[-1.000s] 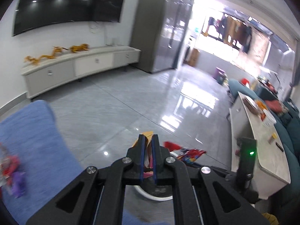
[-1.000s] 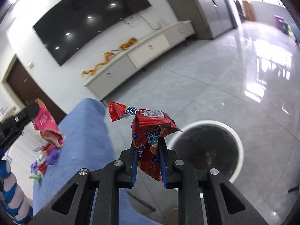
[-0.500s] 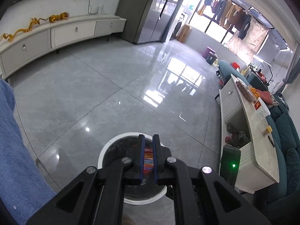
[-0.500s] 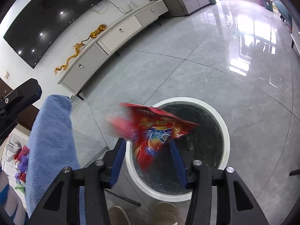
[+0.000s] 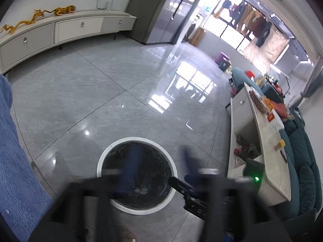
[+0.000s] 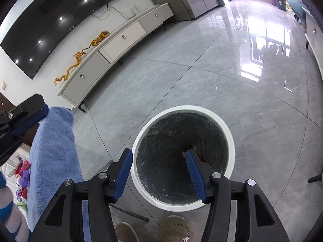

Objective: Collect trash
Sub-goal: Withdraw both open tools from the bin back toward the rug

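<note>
Blue towel (image 6: 52,157) lies just beside the white-rimmed bin (image 6: 228,135).

Setting: home living room | Far left: large wall-mounted television (image 6: 58,23) above a long white low cabinet (image 6: 113,46) bearing golden dragon figurines (image 6: 80,60) | Floor: glossy grey tiles (image 5: 113,92) | Right: teal sofa (image 5: 302,161) behind a white coffee table (image 5: 268,141) | Far: clothes drying (image 5: 250,20) on a bright balcony

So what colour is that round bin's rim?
White, around a black liner; the round bin's rim shows best in the right wrist view.
</note>
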Motion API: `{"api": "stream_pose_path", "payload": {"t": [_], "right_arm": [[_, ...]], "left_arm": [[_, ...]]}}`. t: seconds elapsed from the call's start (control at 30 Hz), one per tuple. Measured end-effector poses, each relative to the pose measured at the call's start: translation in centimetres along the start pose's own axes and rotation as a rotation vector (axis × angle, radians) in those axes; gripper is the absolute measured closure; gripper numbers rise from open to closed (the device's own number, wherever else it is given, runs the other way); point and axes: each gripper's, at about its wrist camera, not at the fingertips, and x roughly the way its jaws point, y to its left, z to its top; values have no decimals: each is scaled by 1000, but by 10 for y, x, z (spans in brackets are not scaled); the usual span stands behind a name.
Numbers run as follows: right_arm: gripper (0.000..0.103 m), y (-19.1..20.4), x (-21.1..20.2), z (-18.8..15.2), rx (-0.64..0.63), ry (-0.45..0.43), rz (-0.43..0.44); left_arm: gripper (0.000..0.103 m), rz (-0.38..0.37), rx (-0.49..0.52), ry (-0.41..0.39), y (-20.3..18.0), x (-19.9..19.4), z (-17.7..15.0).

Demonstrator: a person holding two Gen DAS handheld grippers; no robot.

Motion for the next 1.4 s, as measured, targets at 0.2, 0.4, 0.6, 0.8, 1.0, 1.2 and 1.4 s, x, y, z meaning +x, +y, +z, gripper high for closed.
{"api": "stream_pose_path", "payload": {"t": [0.2,0.4,0.6,0.8,1.0,1.2,1.4], "right_arm": [[50,3,-30,1,-5,-48,-15],[49,12,-58,3,-16,-101,-15],[47,22,-89,1,-27,-166,-11],[41,52,-131,0,-87,-283,-29],[32,103,-180,-15,-205,-437,-48],[11,159,-227,-40,-323,-596,5],[0,203,-270,-68,-398,-716,115]], "left_arm": [[38,-7,8,-35,-7,-13,3],[38,-127,7,-39,-16,-42,2],[38,-153,3,-117,-15,-89,-2],[38,-242,3,-169,-12,-145,-12],[38,-206,28,-271,-12,-210,-34],[38,-36,56,-454,-10,-282,-72],[38,117,23,-556,14,-352,-113]]}}
